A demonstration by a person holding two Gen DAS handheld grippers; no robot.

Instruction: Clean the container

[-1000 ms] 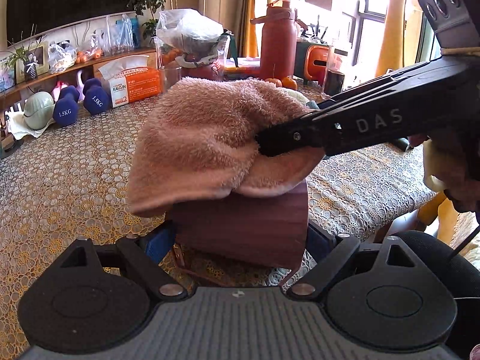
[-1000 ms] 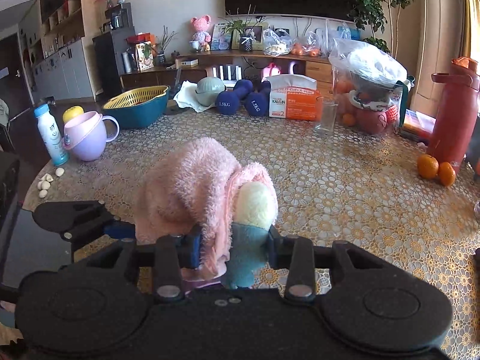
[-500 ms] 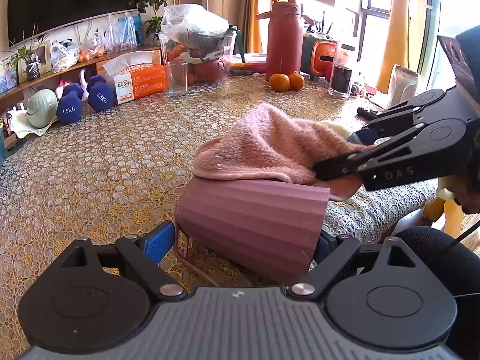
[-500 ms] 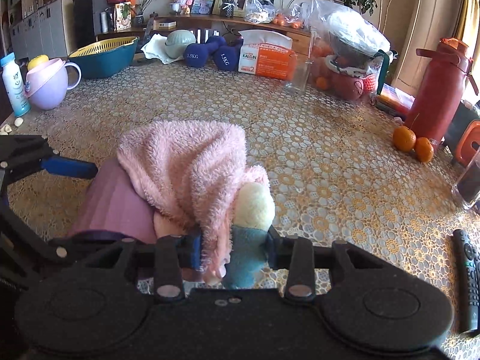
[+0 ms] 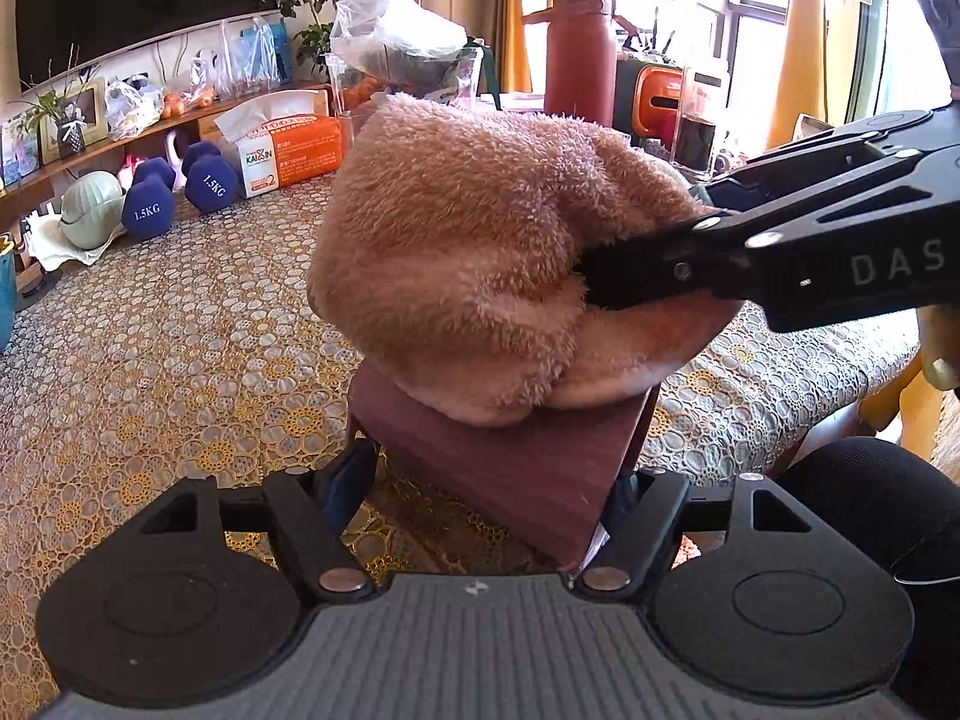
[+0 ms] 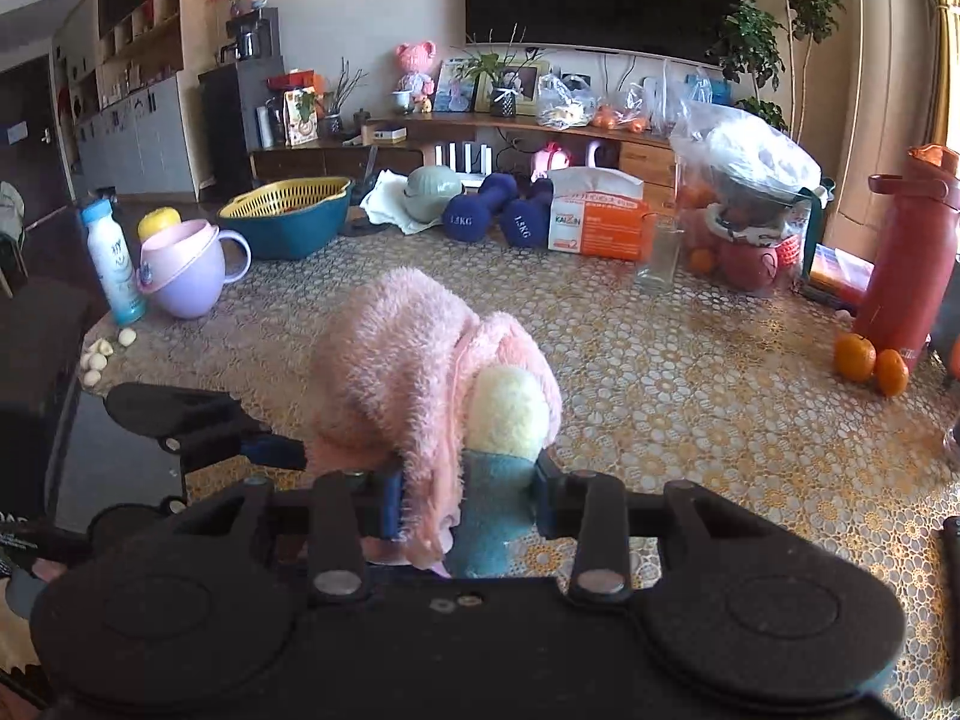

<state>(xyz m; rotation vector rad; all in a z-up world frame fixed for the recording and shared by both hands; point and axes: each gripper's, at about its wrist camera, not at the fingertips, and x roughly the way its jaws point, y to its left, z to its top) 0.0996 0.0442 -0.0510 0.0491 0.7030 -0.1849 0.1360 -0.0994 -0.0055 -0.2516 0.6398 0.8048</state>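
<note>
We are closing the left tool (image 5: 489, 498) on the cup (image 5: 510, 468) again; our right tool (image 6: 465, 504), gripping the towel (image 6: 408, 384), is back wiping its top.

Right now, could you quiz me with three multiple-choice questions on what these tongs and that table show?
1. Where is the fluffy pink towel? A on the floor; B over the ribbed maroon container; C in the teal basket.
2. How many blue dumbbells lie by the orange tissue box? A two; B four; C none.
3. What do the right tongs grip? A nothing; B an orange; C the towel.

Answers: B, the towel drapes over the container's top; A, two lie side by side; C, the towel is bunched between their pads.
</note>
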